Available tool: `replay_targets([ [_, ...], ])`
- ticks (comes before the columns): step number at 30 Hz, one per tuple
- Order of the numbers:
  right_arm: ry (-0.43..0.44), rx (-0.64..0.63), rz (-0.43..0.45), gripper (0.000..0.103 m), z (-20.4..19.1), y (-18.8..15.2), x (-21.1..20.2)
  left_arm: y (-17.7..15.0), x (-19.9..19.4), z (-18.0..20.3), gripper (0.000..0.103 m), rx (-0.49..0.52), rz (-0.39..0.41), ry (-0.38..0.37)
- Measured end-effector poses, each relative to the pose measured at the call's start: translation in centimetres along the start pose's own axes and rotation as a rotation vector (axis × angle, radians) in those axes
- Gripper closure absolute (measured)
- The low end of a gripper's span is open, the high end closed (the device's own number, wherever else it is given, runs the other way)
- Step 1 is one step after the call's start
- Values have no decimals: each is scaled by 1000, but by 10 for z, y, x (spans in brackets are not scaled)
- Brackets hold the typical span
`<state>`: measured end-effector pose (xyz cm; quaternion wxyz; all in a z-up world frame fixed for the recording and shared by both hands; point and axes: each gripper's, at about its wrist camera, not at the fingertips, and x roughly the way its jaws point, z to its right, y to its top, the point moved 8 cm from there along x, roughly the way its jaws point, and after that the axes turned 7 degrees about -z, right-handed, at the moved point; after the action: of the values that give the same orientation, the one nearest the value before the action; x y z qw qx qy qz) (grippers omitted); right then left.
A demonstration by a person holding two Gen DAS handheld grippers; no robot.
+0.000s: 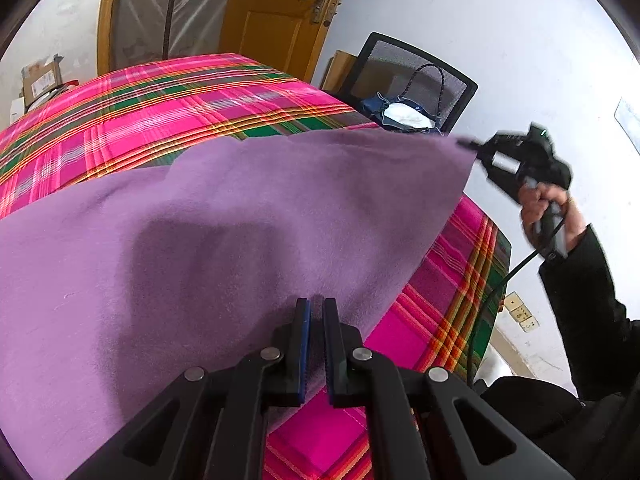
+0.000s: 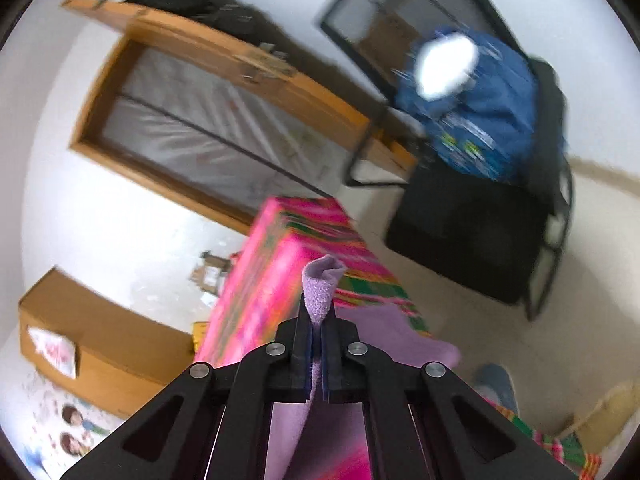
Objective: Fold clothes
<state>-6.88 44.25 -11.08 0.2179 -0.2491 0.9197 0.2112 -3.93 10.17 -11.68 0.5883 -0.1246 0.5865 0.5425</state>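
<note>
We held the cloth (image 1: 224,216) taut between both clamped grippers, left (image 1: 316,308) on the near edge, right (image 2: 318,320) apparently on a corner, ready to fold.

I count one purple cloth (image 1: 248,216) on one pink plaid-covered table (image 1: 168,96), and two grippers on it: my left gripper (image 1: 316,312) and my right gripper (image 2: 320,322), each with two fingers. Behind them I see one black mesh chair (image 1: 416,76) carrying one blue bag (image 2: 480,112), one wooden door (image 1: 276,12) and two cardboard boxes (image 2: 104,340).
</note>
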Motion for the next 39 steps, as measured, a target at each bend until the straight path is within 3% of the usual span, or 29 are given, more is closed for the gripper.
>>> replay_targets([
  [5, -40, 109, -55, 100, 46, -11, 19, -1, -1, 1, 98, -1, -2, 2],
  [10, 22, 26, -4, 100, 11, -1, -7, 1, -2, 1, 98, 1, 3, -1],
  [13, -3, -14, 2, 100, 4, 2, -9, 2, 1, 2, 98, 1, 2, -6],
  [17, -69, 86, -98, 100, 51, -10, 17, 1, 1, 5, 98, 9, 0, -8],
  [20, -80, 147, -139, 90, 75, -19, 24, 1, 2, 4, 98, 10, -5, -8],
  [24, -135, 158, -74, 62, 84, -8, 2, 2, 3, 3, 98, 6, -5, -11],
  [27, -142, 121, -25, 60, 81, 8, -15, 3, 4, 3, 98, 3, -5, -14],
  [31, -104, -23, -135, 52, 53, 15, 5, 5, 7, 4, 98, 3, -5, -15],
  [39, -81, -284, -427, 50, 9, 1, 83, 7, 10, 3, 97, -7, -4, -16],
])
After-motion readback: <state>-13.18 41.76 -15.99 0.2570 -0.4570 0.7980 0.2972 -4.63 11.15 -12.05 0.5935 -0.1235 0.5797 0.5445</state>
